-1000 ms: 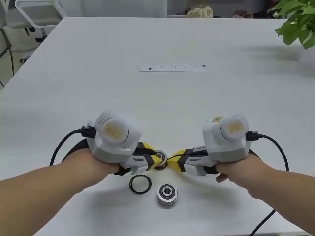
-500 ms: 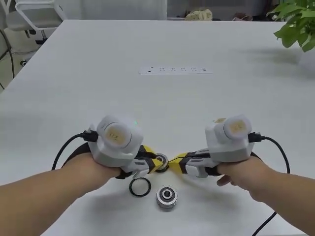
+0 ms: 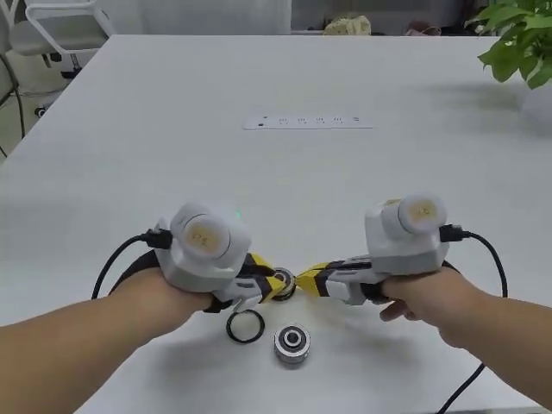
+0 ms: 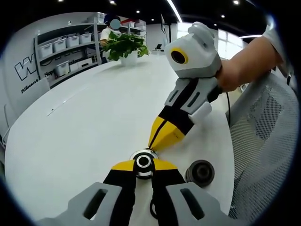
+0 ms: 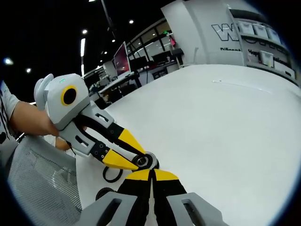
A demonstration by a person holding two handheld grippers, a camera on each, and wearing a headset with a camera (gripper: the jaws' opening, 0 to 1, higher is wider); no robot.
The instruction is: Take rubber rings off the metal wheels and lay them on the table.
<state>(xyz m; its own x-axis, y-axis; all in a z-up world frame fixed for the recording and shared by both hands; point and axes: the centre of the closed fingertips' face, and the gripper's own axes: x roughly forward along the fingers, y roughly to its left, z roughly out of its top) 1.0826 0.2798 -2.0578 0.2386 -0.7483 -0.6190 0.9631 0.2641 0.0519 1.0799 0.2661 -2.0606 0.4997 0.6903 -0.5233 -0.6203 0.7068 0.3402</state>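
One rubber ring (image 3: 245, 327) already lies on the desk (image 3: 259, 172), just beside the held wheel (image 3: 279, 285) and another wheel (image 3: 292, 341). The left claw (image 4: 143, 165) is clamped on the held wheel. The right claw (image 5: 152, 174), tips together, touches its edge. I think its ring is not off yet.

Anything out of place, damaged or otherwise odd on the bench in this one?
Nothing stands out. The left gripper holds a metal wheel, with the right gripper shut at its rim. A loose rubber ring and a second wheel lie apart on the table. Nothing looks damaged or spilled.
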